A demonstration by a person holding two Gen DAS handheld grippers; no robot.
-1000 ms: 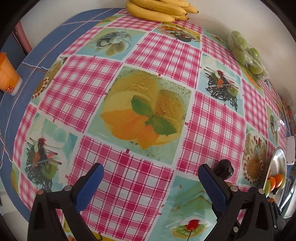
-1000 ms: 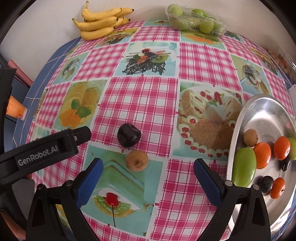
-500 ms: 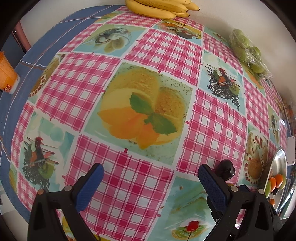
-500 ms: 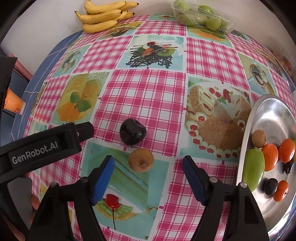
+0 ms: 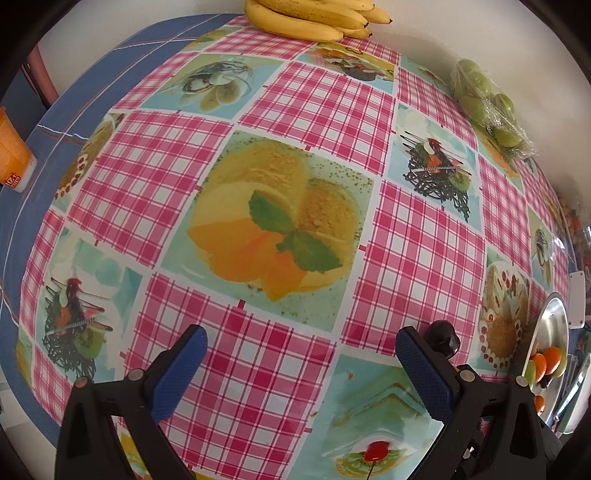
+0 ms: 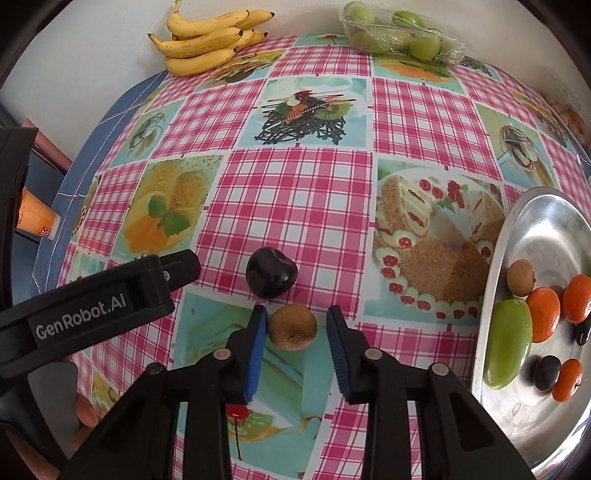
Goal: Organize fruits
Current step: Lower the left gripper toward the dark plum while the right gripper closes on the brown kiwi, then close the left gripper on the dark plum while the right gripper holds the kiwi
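Between the blue pads of the right gripper lies one small brown fruit on the checked tablecloth; the jaws are closing on it, with a sliver of gap showing at each side, so the pads do not yet press. Just ahead of that claw sits one dark plum, close beside the brown fruit. To the claw's right is one steel bowl holding one brown fruit like the first, one long green fruit, three orange fruits, and two dark ones, one of them half hidden. Far ahead, by the wall, lie one bunch of bananas to the left and one clear pack of green fruits to the right; the count inside the wrap cannot be told. To the claw's left the other gripper's black body reaches in.

The left gripper is spread wide with only tablecloth between its pads. The same dark plum peeks out just behind its right finger. One orange cup stands far off to its left, and the bowl's rim shows at its right.
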